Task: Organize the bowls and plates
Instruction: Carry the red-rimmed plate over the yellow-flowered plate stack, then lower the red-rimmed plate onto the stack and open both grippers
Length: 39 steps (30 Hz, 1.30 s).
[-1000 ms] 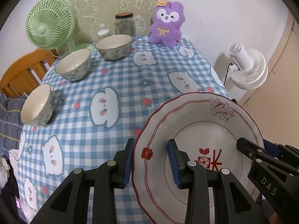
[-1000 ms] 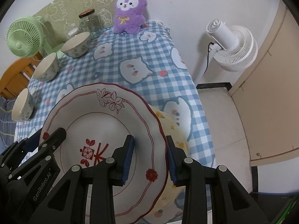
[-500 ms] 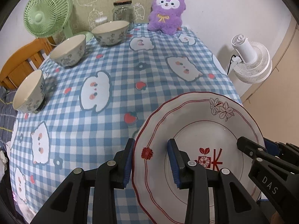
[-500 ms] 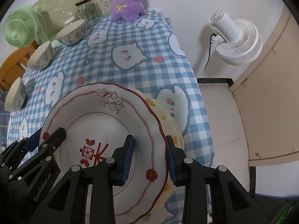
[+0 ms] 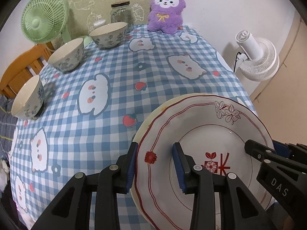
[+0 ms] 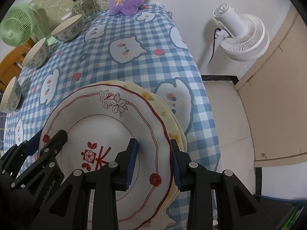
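A white plate (image 5: pixel 207 134) (image 6: pixel 99 130) with a red rim line and red flower marks is held by both grippers at opposite edges. My left gripper (image 5: pixel 155 153) is shut on its left rim, one pad above and one below. My right gripper (image 6: pixel 153 149) is shut on the right rim the same way. Each gripper also shows in the other's view: the right gripper (image 5: pixel 268 153) and the left gripper (image 6: pixel 53 143). The plate sits just over a pale yellow plate (image 5: pixel 151 117) (image 6: pixel 163 107) on the checked tablecloth; contact cannot be told. Three patterned bowls (image 5: pixel 109 32) (image 5: pixel 67 55) (image 5: pixel 26 99) line the far left.
A purple plush toy (image 5: pixel 165 13), a glass jar (image 5: pixel 120 13) and a green fan (image 5: pixel 44 26) stand at the table's back. A white floor fan (image 6: pixel 241 34) stands beyond the table's right edge (image 6: pixel 199 80). A wooden chair back (image 5: pixel 21 67) is at the left.
Both grippers have come down with the white plate toward the table. The yellow plate underneath has come into view around its edge.
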### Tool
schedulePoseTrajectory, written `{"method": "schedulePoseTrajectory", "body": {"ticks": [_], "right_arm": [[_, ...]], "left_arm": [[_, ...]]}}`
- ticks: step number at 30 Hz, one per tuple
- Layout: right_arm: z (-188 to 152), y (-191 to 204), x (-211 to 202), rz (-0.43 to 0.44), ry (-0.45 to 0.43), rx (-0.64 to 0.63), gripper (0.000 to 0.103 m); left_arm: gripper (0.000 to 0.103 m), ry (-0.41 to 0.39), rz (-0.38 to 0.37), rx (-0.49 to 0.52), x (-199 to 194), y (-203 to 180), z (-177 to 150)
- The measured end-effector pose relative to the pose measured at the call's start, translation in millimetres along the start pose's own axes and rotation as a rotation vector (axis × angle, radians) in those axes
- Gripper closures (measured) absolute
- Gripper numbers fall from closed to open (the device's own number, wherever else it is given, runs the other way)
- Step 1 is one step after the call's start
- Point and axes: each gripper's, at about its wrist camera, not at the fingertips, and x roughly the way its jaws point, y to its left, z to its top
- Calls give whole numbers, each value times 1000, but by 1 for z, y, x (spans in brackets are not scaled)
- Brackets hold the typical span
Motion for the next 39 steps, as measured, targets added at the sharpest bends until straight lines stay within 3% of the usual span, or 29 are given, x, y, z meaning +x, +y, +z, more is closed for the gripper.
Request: {"method": "schedulePoseTrajectory", "body": {"ticks": [25,30,34,39], "right_arm": [[2,5,6,-90,-9,-6,63],[5,3,7,-54,-6,0,55],[7,3,6,-45,-14,10,41],[8,5,-6,-5,-44,-2,37]], "left_arm": [[60,-29,109,79,7,-24,0],[57,-20,85,59,7,-21,1],[47,3,70,7,8,-10,4],[45,-5,71,-22,0,-2,6]]}}
